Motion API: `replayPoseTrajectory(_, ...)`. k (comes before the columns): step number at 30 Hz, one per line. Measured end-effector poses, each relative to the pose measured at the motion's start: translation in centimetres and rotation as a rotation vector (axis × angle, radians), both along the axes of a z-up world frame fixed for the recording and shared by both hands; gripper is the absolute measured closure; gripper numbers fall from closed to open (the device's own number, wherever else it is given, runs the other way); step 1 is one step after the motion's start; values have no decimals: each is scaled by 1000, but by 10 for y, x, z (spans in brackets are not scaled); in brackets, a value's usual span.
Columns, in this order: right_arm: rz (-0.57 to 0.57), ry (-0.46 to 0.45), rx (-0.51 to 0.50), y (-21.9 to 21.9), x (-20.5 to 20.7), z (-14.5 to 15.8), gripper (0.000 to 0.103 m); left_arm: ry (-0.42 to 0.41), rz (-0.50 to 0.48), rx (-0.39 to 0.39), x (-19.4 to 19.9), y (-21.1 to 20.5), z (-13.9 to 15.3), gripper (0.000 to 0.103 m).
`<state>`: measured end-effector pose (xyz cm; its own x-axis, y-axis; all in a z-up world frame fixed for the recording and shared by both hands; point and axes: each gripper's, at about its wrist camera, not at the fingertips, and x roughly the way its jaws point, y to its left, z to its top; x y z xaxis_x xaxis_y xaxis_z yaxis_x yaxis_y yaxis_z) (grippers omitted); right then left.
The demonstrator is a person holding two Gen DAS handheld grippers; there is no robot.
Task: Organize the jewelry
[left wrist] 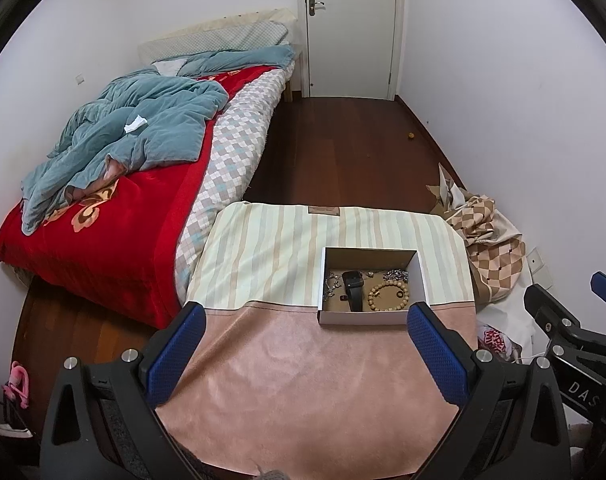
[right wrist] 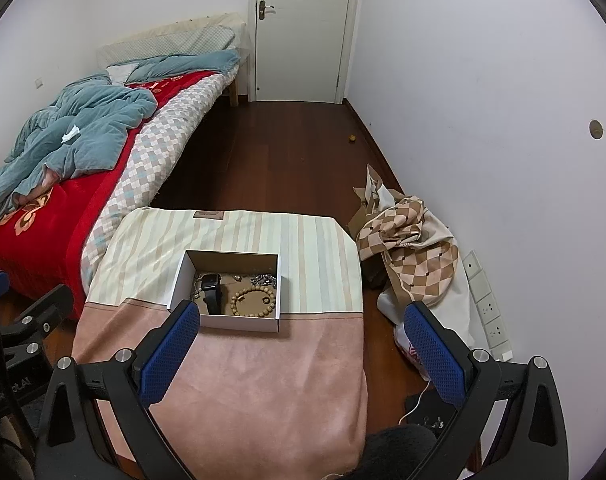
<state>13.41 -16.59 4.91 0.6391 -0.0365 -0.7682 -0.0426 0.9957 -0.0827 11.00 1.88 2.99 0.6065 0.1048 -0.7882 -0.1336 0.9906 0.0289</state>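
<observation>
A white cardboard box (left wrist: pixel 371 317) stands on a cloth-covered table (left wrist: pixel 303 360). Inside lie a black watch (left wrist: pixel 353 290), a wooden bead bracelet (left wrist: pixel 387 297), a silver chain (left wrist: pixel 395 275) and a thin silver piece (left wrist: pixel 330 283) at the left. The box (right wrist: pixel 239 324) also shows in the right wrist view with the watch (right wrist: pixel 212 294), bracelet (right wrist: pixel 252 301) and chain (right wrist: pixel 264 279). My left gripper (left wrist: pixel 306 312) is open and empty, in front of the box. My right gripper (right wrist: pixel 303 312) is open and empty, nearer than the box and to its right.
A bed (left wrist: pixel 115 216) with a red blanket and blue quilt stands left of the table. A heap of checked cloth (right wrist: pixel 415 256) lies on the floor to the right by the wall sockets (right wrist: pixel 487 304). A white door (right wrist: pixel 303 28) is at the far end.
</observation>
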Motion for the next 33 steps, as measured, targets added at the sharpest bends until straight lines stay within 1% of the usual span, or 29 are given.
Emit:
replayPoseTrajectory(12, -1, -1, -2, -4, 0, 4, 0, -10, 13, 14, -2, -4, 7, 0)
replayPoseTrajectory(33, 0, -13, -5, -7, 0, 10, 0, -17, 7, 14, -4, -4, 6, 0)
